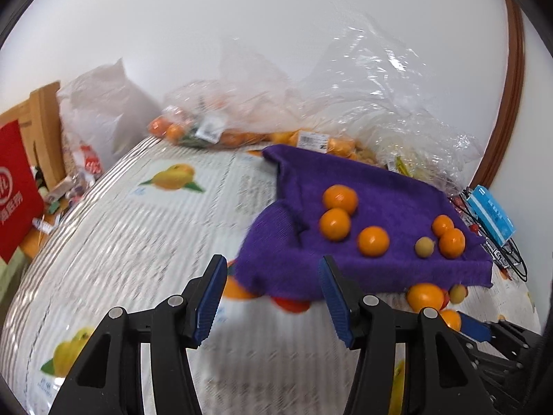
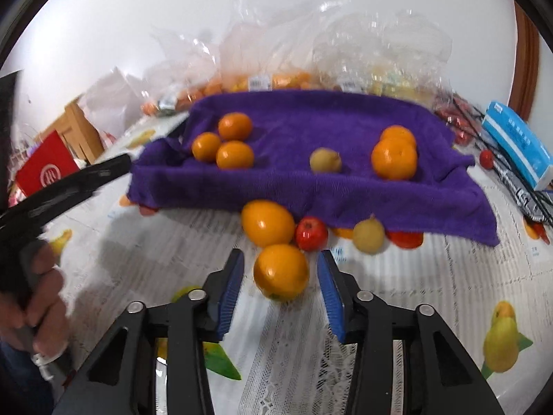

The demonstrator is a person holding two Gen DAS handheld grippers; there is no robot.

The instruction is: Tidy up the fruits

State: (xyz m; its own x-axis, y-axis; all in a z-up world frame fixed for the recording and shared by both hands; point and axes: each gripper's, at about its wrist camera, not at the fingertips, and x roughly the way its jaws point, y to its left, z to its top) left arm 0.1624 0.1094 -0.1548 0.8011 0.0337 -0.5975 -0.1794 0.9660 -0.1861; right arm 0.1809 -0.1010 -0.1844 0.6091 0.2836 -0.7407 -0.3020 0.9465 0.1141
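A purple cloth [image 2: 311,186] [image 1: 380,186] lies draped on the table, with several oranges [image 2: 235,126] [image 1: 340,199] and a small yellow-green fruit [image 2: 325,160] [image 1: 424,247] on it. At its front edge sit a large orange [image 2: 268,223], a small red fruit [image 2: 311,233] and a pale yellow fruit [image 2: 368,235]. My right gripper [image 2: 280,269] is open with another orange [image 2: 280,271] between its blue pads, a slim gap on each side. My left gripper [image 1: 273,269] is open and empty, just short of the cloth's near left corner, where red and orange fruit [image 1: 290,304] peek out.
Clear plastic bags of fruit [image 1: 311,138] [image 2: 276,79] line the wall behind the cloth. A blue box [image 2: 518,145] on a black wire rack sits at the right. A red bag [image 1: 17,190] and white sack [image 1: 103,110] stand left. A hand [image 2: 41,294] holds the left gripper.
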